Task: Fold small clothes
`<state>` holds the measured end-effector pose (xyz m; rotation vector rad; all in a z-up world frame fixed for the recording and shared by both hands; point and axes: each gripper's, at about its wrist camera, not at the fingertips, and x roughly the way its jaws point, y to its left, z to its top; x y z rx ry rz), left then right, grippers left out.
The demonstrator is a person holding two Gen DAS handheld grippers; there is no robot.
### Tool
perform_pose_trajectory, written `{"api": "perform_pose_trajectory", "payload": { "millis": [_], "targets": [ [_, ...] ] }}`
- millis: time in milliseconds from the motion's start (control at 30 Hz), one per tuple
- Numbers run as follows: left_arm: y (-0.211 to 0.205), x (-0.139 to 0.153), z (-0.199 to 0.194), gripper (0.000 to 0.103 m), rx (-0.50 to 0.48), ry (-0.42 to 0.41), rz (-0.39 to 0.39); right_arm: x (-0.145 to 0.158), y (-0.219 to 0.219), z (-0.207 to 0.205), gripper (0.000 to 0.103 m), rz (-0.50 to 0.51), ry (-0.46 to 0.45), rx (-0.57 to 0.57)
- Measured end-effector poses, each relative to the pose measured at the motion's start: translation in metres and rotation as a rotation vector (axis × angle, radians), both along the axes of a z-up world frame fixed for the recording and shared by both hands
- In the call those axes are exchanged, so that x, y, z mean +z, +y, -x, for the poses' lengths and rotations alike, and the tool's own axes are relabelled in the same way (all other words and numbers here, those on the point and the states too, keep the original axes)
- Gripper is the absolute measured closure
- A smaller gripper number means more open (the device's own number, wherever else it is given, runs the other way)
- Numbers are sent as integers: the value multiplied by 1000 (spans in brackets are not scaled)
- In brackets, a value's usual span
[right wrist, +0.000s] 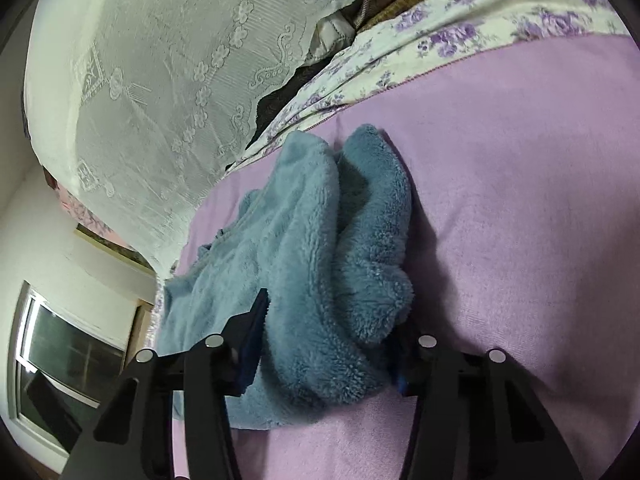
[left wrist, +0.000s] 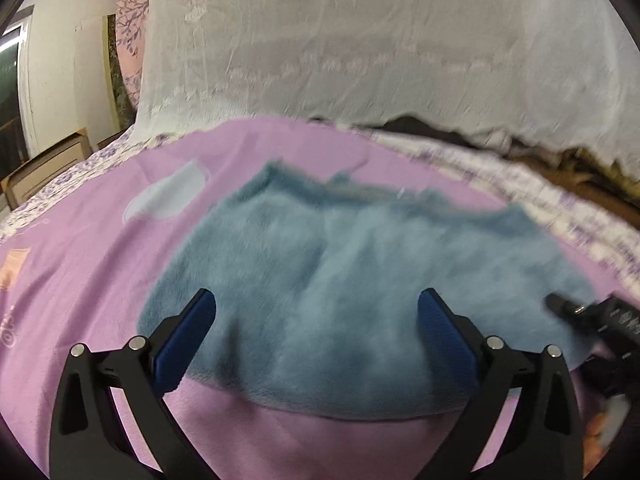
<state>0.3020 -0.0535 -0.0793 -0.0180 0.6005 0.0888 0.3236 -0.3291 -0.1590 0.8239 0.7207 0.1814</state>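
A blue fleece garment [left wrist: 340,272] lies spread on a lilac blanket [left wrist: 100,260] on the bed. My left gripper [left wrist: 316,296] hovers over its near edge, open, with nothing pinched between its blue pads. At the garment's right edge, one black finger [left wrist: 564,308] of my right gripper shows in the left wrist view. In the right wrist view the garment [right wrist: 304,240] is bunched into a thick fold that fills the jaws of my right gripper [right wrist: 332,320]. The left pad [right wrist: 254,344] presses into the fleece, and the right pad is mostly hidden by it.
A white lace cloth [left wrist: 360,40] hangs over a pile behind the garment. A floral sheet [right wrist: 460,40] borders the lilac blanket [right wrist: 520,200]. Dark items [right wrist: 360,8] show under the lace. A wooden cabinet [left wrist: 48,168] and a window [right wrist: 68,344] stand at the left.
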Motion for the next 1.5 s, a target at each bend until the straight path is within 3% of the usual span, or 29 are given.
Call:
{"api": "perform_pose_trajectory", "payload": {
  "millis": [100,267,400,600,700,833,1067,1200,1333,1500],
  "targets": [
    [-14,-8,-12,5,-20,44,-38,1,3,-1,50,20,2,4],
    [-26,-41,-44,4,-44,220,-93,1,6,-3,49,46,9,12],
    [-29,-42,-40,4,-42,204,-115,2,10,-3,48,68,8,15],
    [-6,-25,-29,4,-33,139,10,1,4,-1,59,29,-11,6],
    [-10,-37,-41,4,-43,206,-13,3,4,1,63,24,-25,5],
    [-15,-34,-36,4,-45,184,-39,10,7,4,67,52,-48,3],
    [-5,-17,-40,4,-53,191,75,4,2,0,67,3,-27,1],
    [-25,-5,-38,5,-79,162,28,-10,-12,-2,62,-132,-14,-17],
    [-58,10,-27,5,-122,96,-38,-14,-18,-6,62,-191,-17,-30],
    [-92,6,-58,4,-95,153,-103,-19,-26,-9,62,-267,-21,-34]
  ]
}}
